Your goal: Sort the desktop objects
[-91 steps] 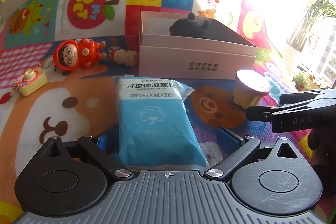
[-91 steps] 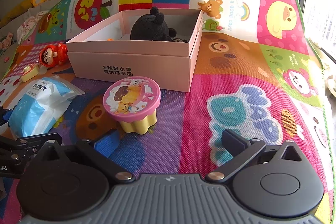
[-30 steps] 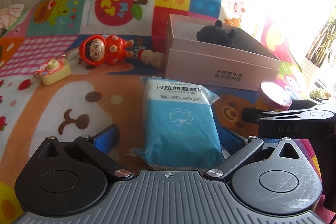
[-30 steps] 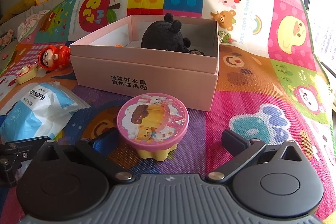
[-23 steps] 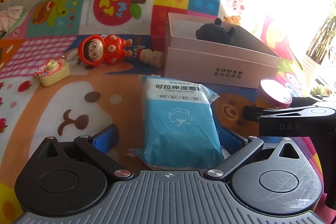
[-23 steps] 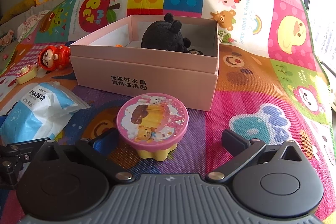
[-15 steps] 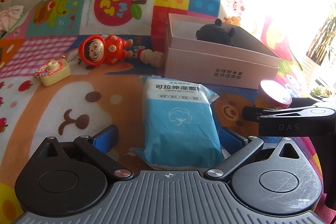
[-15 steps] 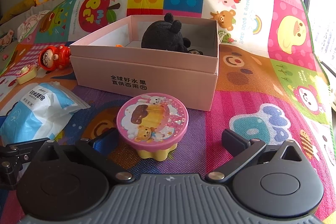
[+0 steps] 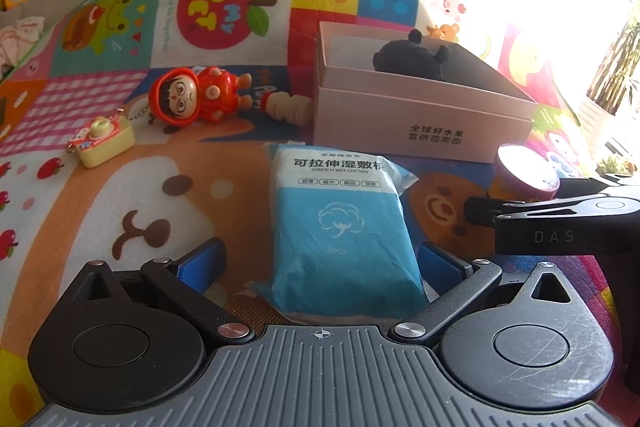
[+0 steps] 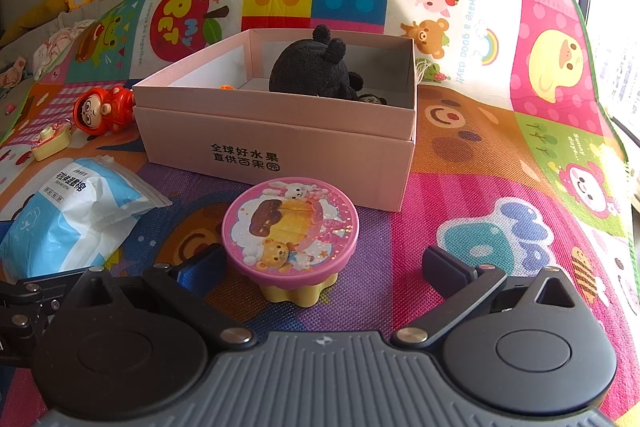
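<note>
Colourful play mat (image 9: 120, 187) fills both views; blue cotton pack (image 9: 344, 227) lies mid-frame inside the wide-open left claw (image 9: 320, 263); pink-lidded tin (image 10: 290, 227) sits inside the wide-open right claw (image 10: 320, 263), pink box (image 10: 280, 143) behind.

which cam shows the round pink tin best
The right wrist view: the tin sits close and central, its whole picture lid and yellow base visible between the open jaws. The left wrist view shows only a small part of it at the right edge, glare-washed and partly behind the right gripper.
</note>
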A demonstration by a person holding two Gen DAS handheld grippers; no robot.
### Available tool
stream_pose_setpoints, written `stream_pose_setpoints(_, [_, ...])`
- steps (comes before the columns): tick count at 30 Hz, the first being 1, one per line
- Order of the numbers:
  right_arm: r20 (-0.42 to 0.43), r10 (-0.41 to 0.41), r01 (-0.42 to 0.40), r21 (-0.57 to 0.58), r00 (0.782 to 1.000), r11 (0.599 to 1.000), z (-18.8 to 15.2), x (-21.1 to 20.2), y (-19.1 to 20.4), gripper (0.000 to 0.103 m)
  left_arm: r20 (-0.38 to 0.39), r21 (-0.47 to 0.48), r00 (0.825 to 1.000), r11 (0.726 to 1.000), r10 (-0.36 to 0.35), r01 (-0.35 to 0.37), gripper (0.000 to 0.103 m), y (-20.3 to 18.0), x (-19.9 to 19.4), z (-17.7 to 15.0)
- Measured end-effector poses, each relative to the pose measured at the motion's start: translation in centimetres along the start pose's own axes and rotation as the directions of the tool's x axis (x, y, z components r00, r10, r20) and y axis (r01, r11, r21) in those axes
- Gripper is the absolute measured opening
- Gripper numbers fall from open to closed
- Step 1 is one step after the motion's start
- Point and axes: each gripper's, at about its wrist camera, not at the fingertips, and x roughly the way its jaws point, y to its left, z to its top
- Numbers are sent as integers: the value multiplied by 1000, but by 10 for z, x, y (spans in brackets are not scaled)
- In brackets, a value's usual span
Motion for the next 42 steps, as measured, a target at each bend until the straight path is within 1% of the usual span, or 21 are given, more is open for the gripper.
stream_pose_setpoints(5, [-8, -7, 7, 5, 1000, 1000, 1, 2, 2, 103, 3, -7, 1000, 1000, -7, 7, 103, 0, 0, 0])
stream_pose_setpoints(9, [-94, 19, -19, -1, 995, 1000, 12, 5, -3, 103, 7, -17, 1000, 1000, -15, 15, 103, 2, 0, 1])
stream_pose_setpoints(11, [-99, 11, -12, -14, 995, 1000, 11, 5, 0, 103, 10, -24, 1000, 1000, -20, 21, 103, 3, -1, 1])
stream_pose_setpoints(13, [-109, 23, -27, -33, 994, 999, 14, 5, 0, 103, 21, -31, 999, 999, -27, 28, 103, 5, -3, 0])
stream_pose_setpoints(15, [-87, 49, -52, -25, 995, 998, 14, 3, -3, 103, 49, -30, 998, 999, -36, 38, 103, 6, -9, 0])
stream_pose_setpoints(16, [-48, 43, -45, -38, 998, 998, 12, -1, -1, 103, 66, -19, 997, 999, -43, 45, 103, 6, -13, 1])
stream_pose_setpoints(17, [-12, 24, -25, -71, 1000, 997, 11, -6, 2, 96, 72, 0, 996, 999, -46, 46, 103, 5, -15, 1])
stream_pose_setpoints(18, [19, 11, -9, -112, 1000, 994, 11, -10, 6, 83, 72, 30, 996, 999, -42, 40, 103, 3, -16, 3])
stream_pose_setpoints(19, [36, 9, -3, -150, 999, 989, 11, -14, 10, 77, 70, 45, 997, 998, -36, 32, 103, 1, -15, 4])
stream_pose_setpoints(20, [31, 16, -10, -168, 999, 986, 12, -15, 11, 65, 66, 55, 997, 998, -32, 29, 103, -1, -14, 6])
stream_pose_setpoints(21, [12, 27, -24, -178, 1000, 984, 14, -16, 12, 56, 53, 66, 998, 997, -34, 30, 103, -3, -10, 8])
stream_pose_setpoints(24, [13, 26, -23, -172, 1000, 985, 15, -25, 11, 56, 39, 96, 999, 995, -10, 6, 102, -9, 0, 14])
stream_pose_setpoints(26, [10, 47, -45, -148, 999, 988, 17, -36, 5, 56, 42, 118, 999, 993, 2, -7, 88, -12, 3, 17])
stream_pose_setpoints(27, [6, 69, -68, -129, 998, 989, 19, -42, 0, 56, 34, 129, 999, 992, 0, -5, 66, -13, 5, 19])
stream_pose_setpoints(30, [13, 146, -144, -80, 989, 986, 25, -69, -14, 56, 44, 159, 999, 987, -17, 9, 60, -15, -2, 25])
stream_pose_setpoints(33, [77, 190, -185, -63, 979, 981, 32, -99, -27, 56, 92, 183, 993, 981, -77, 59, 59, -19, -18, 47])
stream_pose_setpoints(36, [153, 186, -180, -55, 970, 982, 39, -118, -32, 56, 213, 203, 973, 978, -93, 49, 59, -30, -24, 89])
stream_pose_setpoints(38, [202, 175, -166, -60, 964, 984, 43, -126, -34, 56, 265, 218, 962, 976, -57, -2, 59, -40, -9, 118])
stream_pose_setpoints(39, [218, 170, -160, -61, 961, 985, 44, -128, -35, 56, 268, 223, 963, 974, -22, -40, 59, -45, 5, 131])
stream_pose_setpoints(41, [223, 160, -153, -48, 961, 987, 45, -127, -39, 56, 242, 242, 969, 964, 47, -107, 59, -53, 43, 155])
stream_pose_setpoints(42, [219, 157, -153, -39, 963, 988, 45, -125, -42, 56, 227, 264, 970, 954, 82, -143, 59, -58, 62, 163])
